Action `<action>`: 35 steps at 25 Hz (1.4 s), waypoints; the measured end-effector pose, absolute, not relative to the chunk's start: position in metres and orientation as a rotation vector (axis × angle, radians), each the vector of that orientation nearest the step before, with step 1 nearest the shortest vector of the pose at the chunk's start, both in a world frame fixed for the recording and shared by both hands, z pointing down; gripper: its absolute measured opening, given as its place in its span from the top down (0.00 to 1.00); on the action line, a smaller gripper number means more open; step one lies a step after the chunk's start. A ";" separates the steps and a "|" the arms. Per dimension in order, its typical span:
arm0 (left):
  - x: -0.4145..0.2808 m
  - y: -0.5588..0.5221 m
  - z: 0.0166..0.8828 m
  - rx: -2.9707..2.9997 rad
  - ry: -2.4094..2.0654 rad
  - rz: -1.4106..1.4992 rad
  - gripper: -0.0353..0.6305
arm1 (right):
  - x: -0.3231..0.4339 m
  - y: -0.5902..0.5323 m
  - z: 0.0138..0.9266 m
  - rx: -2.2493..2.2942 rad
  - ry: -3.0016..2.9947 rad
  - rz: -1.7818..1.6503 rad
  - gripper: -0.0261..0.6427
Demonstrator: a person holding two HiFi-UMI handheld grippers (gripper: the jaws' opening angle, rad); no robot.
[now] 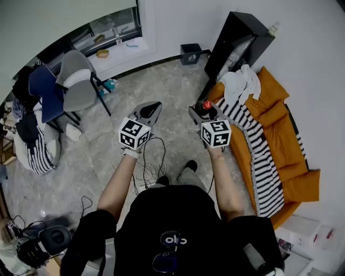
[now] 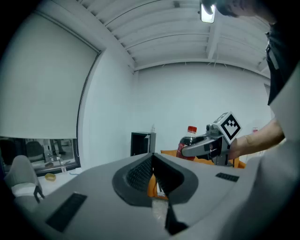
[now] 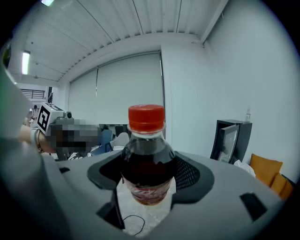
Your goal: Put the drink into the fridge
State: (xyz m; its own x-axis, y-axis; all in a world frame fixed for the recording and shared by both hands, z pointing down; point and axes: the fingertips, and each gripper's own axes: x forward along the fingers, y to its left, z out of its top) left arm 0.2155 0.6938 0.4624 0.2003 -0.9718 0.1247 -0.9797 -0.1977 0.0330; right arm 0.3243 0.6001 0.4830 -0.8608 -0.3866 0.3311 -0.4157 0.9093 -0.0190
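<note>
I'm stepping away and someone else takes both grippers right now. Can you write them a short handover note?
Left gripper: shut, nothing in it, held out in front of the person.
Right gripper: closed on the drink bottle, which is red-capped, dark, upright and gripped round its body.
Fridge: apparently the black cabinet ahead, beside the orange sofa. Its door looks ajar.
Done: the bottle is in hand, off any surface.
Left: carry it to the fridge, set it inside, release, and probably shut the door with the free gripper.

Bright ceiling lamp (image 2: 206,13), dark fisheye edges, sharp focus
</note>
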 end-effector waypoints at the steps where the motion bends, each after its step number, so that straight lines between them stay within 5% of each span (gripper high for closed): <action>1: 0.213 0.687 0.464 2.350 -1.917 0.119 0.94 | 0.321 0.593 0.483 0.594 -2.751 0.130 0.50; 35: 0.072 0.381 0.488 2.098 -2.105 0.158 0.94 | 0.163 0.268 0.498 0.310 -2.815 0.145 0.50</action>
State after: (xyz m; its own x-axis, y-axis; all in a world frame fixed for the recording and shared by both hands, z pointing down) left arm 0.0721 0.3813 0.4878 0.0005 -0.9816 0.1909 -0.9991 0.0075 0.0416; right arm 0.1632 0.2679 0.4977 -0.9303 -0.1968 0.3095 -0.2276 0.9715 -0.0662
